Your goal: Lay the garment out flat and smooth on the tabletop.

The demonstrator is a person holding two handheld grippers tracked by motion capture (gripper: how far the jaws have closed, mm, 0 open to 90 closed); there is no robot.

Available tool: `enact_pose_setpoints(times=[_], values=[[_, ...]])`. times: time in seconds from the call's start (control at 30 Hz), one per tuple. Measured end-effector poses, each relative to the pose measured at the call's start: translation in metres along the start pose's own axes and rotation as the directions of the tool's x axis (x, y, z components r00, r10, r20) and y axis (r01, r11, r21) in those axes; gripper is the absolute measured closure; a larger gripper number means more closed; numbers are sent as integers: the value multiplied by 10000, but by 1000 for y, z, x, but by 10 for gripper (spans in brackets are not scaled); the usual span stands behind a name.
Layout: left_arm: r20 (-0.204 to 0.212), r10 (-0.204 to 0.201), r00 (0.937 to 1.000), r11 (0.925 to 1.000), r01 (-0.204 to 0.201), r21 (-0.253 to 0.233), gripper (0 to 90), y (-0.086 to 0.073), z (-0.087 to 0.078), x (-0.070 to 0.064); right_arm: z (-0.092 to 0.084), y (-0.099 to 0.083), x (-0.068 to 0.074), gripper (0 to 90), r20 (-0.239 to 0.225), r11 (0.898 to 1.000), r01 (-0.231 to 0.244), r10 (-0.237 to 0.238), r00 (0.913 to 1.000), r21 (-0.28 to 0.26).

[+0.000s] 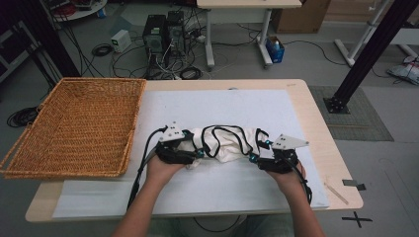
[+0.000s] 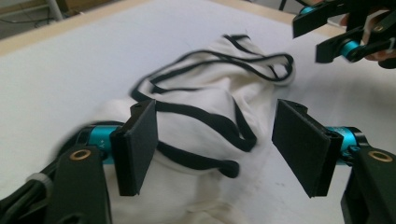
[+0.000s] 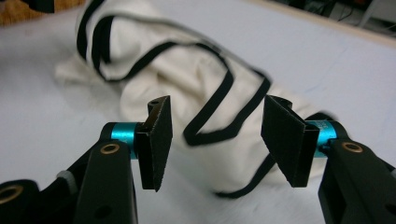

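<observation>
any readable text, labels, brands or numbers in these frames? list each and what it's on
None can be read.
White garment with black trim: no print or tag showing.
Wicker basket: no label.
Computer towers on the floor: any markings too small to read.
Blue box by the far table's leg: too small and blurred to read.

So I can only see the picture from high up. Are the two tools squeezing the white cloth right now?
Observer: No. In the left gripper view the left tool stands open, with the white cloth lying between its pads but not pinched.
Operator: And the other one?
Observer: In the right gripper view the right tool is open too, and a loop of the black trim lies in the gap.
Operator: Is the cloth flat?
Observer: No, close up it is bunched into soft folds, the trim curling over them.
</observation>
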State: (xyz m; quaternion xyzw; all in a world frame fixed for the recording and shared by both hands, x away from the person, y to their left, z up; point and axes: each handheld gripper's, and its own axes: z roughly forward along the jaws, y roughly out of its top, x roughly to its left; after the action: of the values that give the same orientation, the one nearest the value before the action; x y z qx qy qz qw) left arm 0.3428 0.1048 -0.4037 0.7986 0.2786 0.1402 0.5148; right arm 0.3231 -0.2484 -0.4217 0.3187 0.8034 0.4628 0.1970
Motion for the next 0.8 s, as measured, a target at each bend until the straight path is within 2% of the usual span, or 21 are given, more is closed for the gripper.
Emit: enact_pose_setpoints(times=[0.07,0.1,0.13,0.17,0.2,0.23,0.27,0.3,0.33,0.37,0.4,0.43,0.5,0.53,0.57,0.6,0.67,0.7,0.73,0.77,0.8], values=[[220,198,9996,9993,-205,310,356,-9,12,-9,7,-7,5,512,-111,9991,152,-148,9998,385],[220,198,9996,9993,-205,310,376,-9,12,-9,7,-7,5,512,-111,9991,152,-148,9998,385],[103,371,9993,9982,-376,464,395,-11,16,-11,16,-12,7,584,21,9959,291,-294,9996,856],[-93,612,9981,9960,-605,651,395,-13,20,-13,16,-12,7,584,21,9959,291,-294,9996,856],[-503,913,9946,9911,-858,1021,448,-14,23,-15,20,-13,7,622,-38,9943,281,-278,9996,1033],[-1148,1130,9869,9846,-957,1460,520,-15,27,-16,26,-15,6,662,-277,9927,325,-295,9992,1163],[-1545,1291,9795,9793,-1015,1750,594,-15,30,-17,28,-14,5,743,-378,9924,344,-301,9988,1178],[-1743,1367,9751,9764,-1029,1901,594,-15,32,-17,28,-14,5,743,-378,9924,344,-301,9988,1178],[-1883,1369,9725,9752,-990,1978,659,-15,34,-17,31,-14,5,783,-350,9919,371,-331,9988,1212],[-1789,1261,9758,9764,-902,1961,733,-13,34,-15,32,-12,4,818,-433,9921,350,-299,9986,1202],[-1628,1057,9810,9810,-761,1784,807,-12,33,-12,29,-7,2,860,-337,9944,433,-402,9986,960],[-1562,912,9835,9855,-666,1558,807,-9,30,-10,29,-7,2,860,-337,9944,433,-402,9986,960],[-1329,834,9876,9908,-679,1173,831,-2,21,-6,21,2,-2,865,-274,9983,373,-361,9990,438],[-1234,746,9896,9935,-631,948,839,3,16,-3,10,14,-8,867,-98,9995,279,-280,9996,-123],[-1103,643,9918,9957,-563,740,845,8,10,0,4,21,-12,866,10,9990,224,-224,9997,-384],[-894,301,9955,9995,-288,161,847,21,-1,8,-2,29,-16,867,125,9976,230,-222,9997,-647],[-816,212,9964,9998,-214,-11,846,29,-6,14,-7,38,-20,866,265,9962,220,-198,9995,-843],[-803,7,9968,9989,-44,-462,846,47,-15,26,-15,56,-30,866,539,9948,269,-217,9983,-984],[-803,7,9968,9989,-44,-462,846,47,-15,26,-15,56,-30,866,539,9948,269,-217,9983,-984],[-806,-37,9967,9984,-8,-557,846,57,-18,32,-21,74,-41,867,779,9933,292,-205,9967,-1120],[-795,-27,9968,9985,-17,-552,846,67,-19,39,-21,74,-41,867,779,9933,292,-205,9967,-1120]])
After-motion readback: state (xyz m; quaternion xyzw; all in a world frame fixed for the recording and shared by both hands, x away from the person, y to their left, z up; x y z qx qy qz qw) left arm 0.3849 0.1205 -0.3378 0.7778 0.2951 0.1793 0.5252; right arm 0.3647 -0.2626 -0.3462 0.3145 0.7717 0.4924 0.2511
